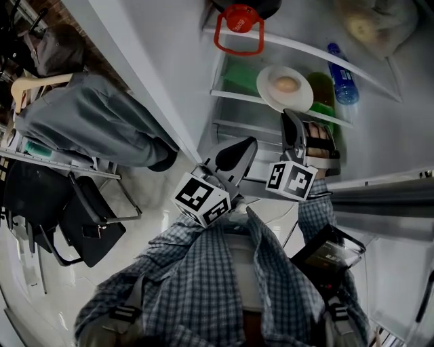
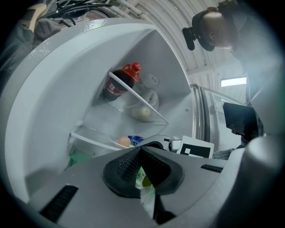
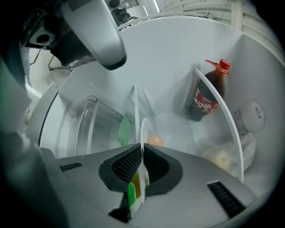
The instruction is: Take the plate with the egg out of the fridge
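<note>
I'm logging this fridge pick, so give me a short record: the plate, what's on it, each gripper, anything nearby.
plate: inside the fridge, at the front edge of a shelf
on it: one egg
right gripper: jaws shut on the plate's rim
left gripper: jaws together, holding nothing
nearby: cola bottle, red cap, on a higher shelf

Plate (image 1: 270, 87) on lower shelf (image 1: 234, 96) of fridge (image 1: 183, 47), at shelf's front edge. Egg (image 1: 287, 84) on plate's middle. Plate's near rim between jaws of right gripper (image 1: 293, 116). First bottle (image 1: 321, 91) just right of plate, second bottle (image 1: 342, 78) right of that. Soda bottle (image 1: 239, 19) on upper shelf (image 1: 319, 51), left end; bagged food (image 1: 373, 24) at right end. Left gripper (image 1: 248, 144) below-left of plate, apart.
</note>
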Motion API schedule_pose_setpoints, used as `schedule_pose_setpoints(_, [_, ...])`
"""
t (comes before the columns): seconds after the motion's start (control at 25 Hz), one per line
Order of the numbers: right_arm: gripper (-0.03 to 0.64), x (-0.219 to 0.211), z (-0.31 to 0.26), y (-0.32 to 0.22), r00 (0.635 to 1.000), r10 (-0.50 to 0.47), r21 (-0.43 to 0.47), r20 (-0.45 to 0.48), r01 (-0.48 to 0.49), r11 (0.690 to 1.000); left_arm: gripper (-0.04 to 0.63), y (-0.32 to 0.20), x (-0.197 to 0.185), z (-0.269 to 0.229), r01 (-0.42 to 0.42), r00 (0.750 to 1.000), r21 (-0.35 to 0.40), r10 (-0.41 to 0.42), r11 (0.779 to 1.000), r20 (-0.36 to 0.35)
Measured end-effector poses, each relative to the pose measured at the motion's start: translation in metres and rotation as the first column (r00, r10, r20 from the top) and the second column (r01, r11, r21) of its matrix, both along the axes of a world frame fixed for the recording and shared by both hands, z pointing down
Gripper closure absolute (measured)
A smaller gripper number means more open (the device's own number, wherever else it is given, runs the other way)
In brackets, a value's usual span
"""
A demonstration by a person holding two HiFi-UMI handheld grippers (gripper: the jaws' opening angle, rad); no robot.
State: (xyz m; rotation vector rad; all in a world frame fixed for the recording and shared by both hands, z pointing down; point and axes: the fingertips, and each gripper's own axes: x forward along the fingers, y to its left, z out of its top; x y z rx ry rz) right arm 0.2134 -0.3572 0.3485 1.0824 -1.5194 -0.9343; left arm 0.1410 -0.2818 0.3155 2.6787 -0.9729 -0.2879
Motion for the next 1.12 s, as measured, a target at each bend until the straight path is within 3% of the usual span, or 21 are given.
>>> schedule_pose_setpoints(0.2, [0.595, 0.007, 0.001, 0.012, 1.000, 0.006, 0.027, 0.016, -0.007, 1.000, 0.589, -0.007, 0.014, -0.004, -0.042, 0.998, -0.009, 0.041, 0.999, -0.055])
schedule_pose_setpoints(0.44, [0.596, 0.009, -0.014, 0.024, 1.000, 0.013, 0.035, 0.008, -0.013, 0.999, 0.588, -0.024, 0.026, -0.006, -0.094, 0.970, -0.099, 0.069, 0.991, -0.232])
schedule_pose_setpoints(0.52, [0.597, 0.013, -0.011, 0.028, 1.000, 0.022, 0.036, 0.009, -0.023, 0.999, 0.588, -0.031, 0.032, 0.001, -0.145, 0.949, -0.179, 0.085, 0.973, -0.304])
schedule_pose_setpoints(0.68, [0.597, 0.021, -0.004, 0.034, 0.999, 0.038, 0.032, 0.004, -0.039, 0.999, 0.586, -0.045, 0.039, 0.016, -0.216, 0.901, -0.338, 0.053, 0.916, -0.432])
schedule_pose_setpoints(0.8, [0.596, 0.022, -0.006, 0.038, 0.999, 0.037, 0.035, 0.005, -0.037, 0.999, 0.574, -0.053, 0.039, 0.016, -0.224, 0.863, -0.391, -0.005, 0.893, -0.505])
schedule_pose_setpoints(0.92, [0.596, 0.024, -0.006, 0.041, 0.999, 0.034, 0.039, 0.008, -0.034, 0.999, 0.500, -0.059, 0.040, 0.015, -0.246, 0.817, -0.420, -0.046, 0.873, -0.574])
schedule_pose_setpoints(1.12, [0.596, 0.026, -0.006, 0.046, 1.000, 0.016, 0.050, -0.009, -0.016, 0.999, 0.499, -0.066, 0.050, 0.019, -0.288, 0.771, -0.475, -0.093, 0.832, -0.630])
